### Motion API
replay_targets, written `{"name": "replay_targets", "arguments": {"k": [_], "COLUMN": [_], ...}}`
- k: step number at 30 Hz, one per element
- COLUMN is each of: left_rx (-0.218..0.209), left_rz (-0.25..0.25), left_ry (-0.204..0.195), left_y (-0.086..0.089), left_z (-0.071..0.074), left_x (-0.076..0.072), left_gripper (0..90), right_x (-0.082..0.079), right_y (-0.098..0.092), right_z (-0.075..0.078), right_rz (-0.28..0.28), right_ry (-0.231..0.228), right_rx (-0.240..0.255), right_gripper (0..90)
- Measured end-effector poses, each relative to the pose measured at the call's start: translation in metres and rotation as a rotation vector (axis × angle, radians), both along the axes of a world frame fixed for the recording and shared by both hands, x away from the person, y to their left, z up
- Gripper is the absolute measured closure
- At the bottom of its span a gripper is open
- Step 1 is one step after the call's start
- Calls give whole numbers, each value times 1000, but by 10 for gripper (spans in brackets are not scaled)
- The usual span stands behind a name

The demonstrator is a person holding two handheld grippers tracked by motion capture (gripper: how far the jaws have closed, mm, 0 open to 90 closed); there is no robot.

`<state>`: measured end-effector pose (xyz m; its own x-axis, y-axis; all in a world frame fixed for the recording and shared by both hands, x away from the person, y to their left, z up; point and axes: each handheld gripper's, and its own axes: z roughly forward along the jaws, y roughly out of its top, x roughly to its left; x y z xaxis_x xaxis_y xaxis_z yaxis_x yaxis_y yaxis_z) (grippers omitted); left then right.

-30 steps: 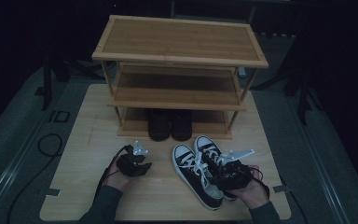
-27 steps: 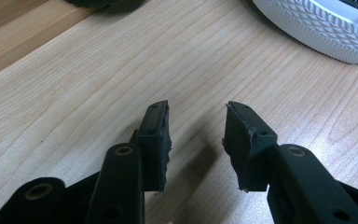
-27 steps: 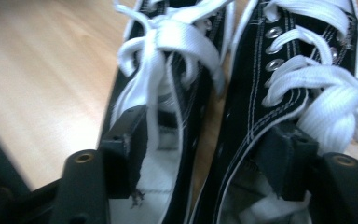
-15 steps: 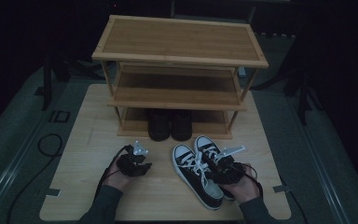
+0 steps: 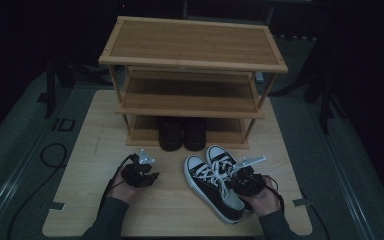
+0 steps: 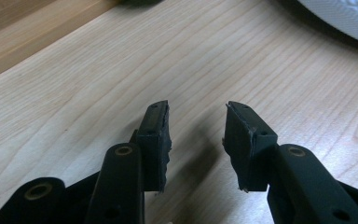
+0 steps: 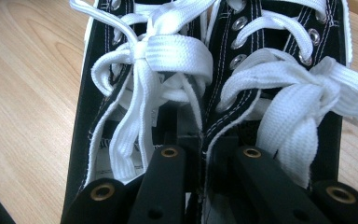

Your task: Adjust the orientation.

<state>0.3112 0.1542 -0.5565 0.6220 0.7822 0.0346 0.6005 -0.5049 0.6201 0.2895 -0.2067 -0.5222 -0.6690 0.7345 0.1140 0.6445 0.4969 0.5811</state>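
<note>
Standing at the surface (image 5: 90, 200), item by item:

Pair of black canvas sneakers (image 5: 215, 185) with white laces — side by side near the front edge, toes toward the bamboo shoe rack (image 5: 192, 55), heels toward the person. The rack's top and middle shelves are bare; a dark pair of boots (image 5: 182, 134) sits on the bottom shelf.

Right tool (image 7: 200, 140) — its jaws have just been closing, and in the right gripper view they now pinch the two inner collar walls of the sneakers together, one jaw inside each shoe. Both shoes appear caught in a single grip.

Left tool (image 6: 196, 135) — jaws about half apart, nothing between them, hovering just above bare wood left of the sneakers; a white toe cap edges into its view.

Risks, as I judge them: the hold is on soft canvas only, so on lifting the soles will hang and swing, and one wall could slide out, dropping a shoe. The loose lace loops (image 7: 168, 60) lie close to the jaws and could snag. Swinging toes might knock the rack's front post or the boots when the pair is carried in.
</note>
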Motion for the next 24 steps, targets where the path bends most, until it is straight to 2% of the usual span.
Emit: {"name": "replay_targets", "arguments": {"k": [5, 12, 18, 24], "left_rx": [4, 2, 11, 5], "left_rz": [24, 49, 59, 71], "left_ry": [2, -1, 3, 3], "left_y": [6, 14, 16, 19], "left_z": [-3, -4, -6, -7], "left_x": [3, 7, 10, 11], "left_gripper": [604, 586, 576, 573], "right_x": [5, 7, 9, 11], "right_y": [-6, -14, -27, -33], "right_z": [0, 4, 9, 16], "right_rz": [25, 47, 39, 61], "right_ry": [7, -5, -9, -24], "right_rx": [23, -8, -13, -24], "right_gripper": [862, 861, 861, 861]}}
